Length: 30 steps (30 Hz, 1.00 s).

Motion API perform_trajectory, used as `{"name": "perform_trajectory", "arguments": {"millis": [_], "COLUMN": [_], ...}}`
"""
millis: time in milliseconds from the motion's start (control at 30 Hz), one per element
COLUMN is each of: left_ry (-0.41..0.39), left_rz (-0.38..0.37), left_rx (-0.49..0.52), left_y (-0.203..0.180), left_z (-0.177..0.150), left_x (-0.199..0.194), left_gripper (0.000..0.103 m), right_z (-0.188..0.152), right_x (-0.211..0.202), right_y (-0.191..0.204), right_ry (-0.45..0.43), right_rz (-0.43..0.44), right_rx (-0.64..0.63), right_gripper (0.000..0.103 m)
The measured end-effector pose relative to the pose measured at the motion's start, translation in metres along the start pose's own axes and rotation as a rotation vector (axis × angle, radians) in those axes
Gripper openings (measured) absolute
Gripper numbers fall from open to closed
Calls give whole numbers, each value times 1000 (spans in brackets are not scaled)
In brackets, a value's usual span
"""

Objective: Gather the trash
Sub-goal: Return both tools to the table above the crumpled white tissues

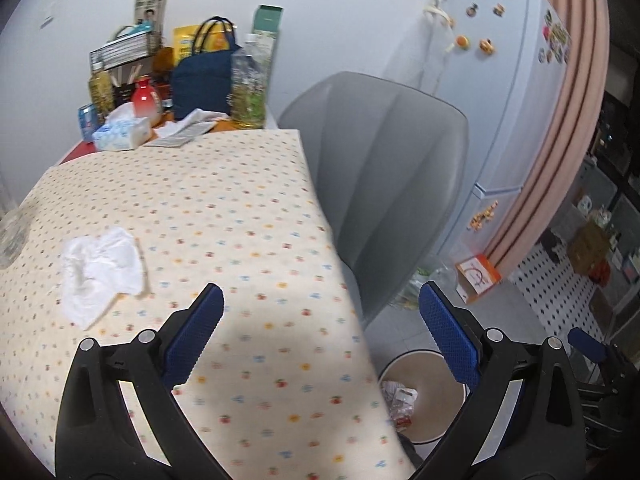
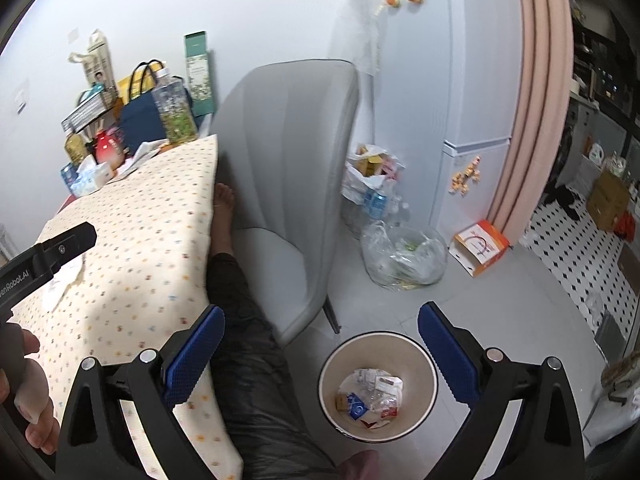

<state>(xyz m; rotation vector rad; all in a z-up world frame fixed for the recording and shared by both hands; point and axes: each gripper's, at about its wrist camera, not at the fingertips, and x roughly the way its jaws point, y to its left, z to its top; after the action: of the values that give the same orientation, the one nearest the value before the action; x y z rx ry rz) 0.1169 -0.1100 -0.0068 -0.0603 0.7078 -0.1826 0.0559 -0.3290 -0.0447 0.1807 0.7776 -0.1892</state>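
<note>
**One tissue left of the open left gripper, bin beneath the right**

One crumpled white tissue [image 1: 102, 270] lay on the dotted tablecloth [image 1: 224, 208], ahead of and to the left of the left gripper [image 1: 320, 336]. Both of that gripper's blue pads [image 1: 192, 340] stood wide apart with nothing between them, so it was open and empty. The tissue sat just beyond the tip of the left-hand pad and outside the gap, not touching it. Its longer extent appeared to run roughly along the direction in which the fingers pointed, tilted slightly leftward at the near end; the crumpling made the axis uncertain.

The right gripper [image 2: 320, 340] was likewise spread open and held nothing. It hung beyond the table edge, over the floor, with the round waste bin [image 2: 424, 364] directly below and between its fingers. The bin already held several small wrappers [image 2: 370, 398]. In the right wrist view the tissue was largely hidden behind the body of the left gripper, far off to the left.

The left gripper was therefore judged the nearer of the two to the tissue, and the right the nearer to the bin. The coming move seemed to require the left gripper to shift leftward and forward so that the tissue came between its pads. A grey chair [image 1: 384, 168] stood right of the table, clear of that path.
</note>
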Motion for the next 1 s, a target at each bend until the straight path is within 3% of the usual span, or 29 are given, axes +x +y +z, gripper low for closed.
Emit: {"name": "perform_trajectory", "arguments": {"millis": [1000], "left_ry": [-67], "left_rz": [169], "left_rx": [-214], "left_y": [160], "left_z": [-13], "left_x": [-47], "left_gripper": [97], "right_z": [12], "right_x": [-11], "right_y": [157], "right_ry": [-25], "right_rz": [170], "right_rx": [-212], "right_gripper": [95]}}
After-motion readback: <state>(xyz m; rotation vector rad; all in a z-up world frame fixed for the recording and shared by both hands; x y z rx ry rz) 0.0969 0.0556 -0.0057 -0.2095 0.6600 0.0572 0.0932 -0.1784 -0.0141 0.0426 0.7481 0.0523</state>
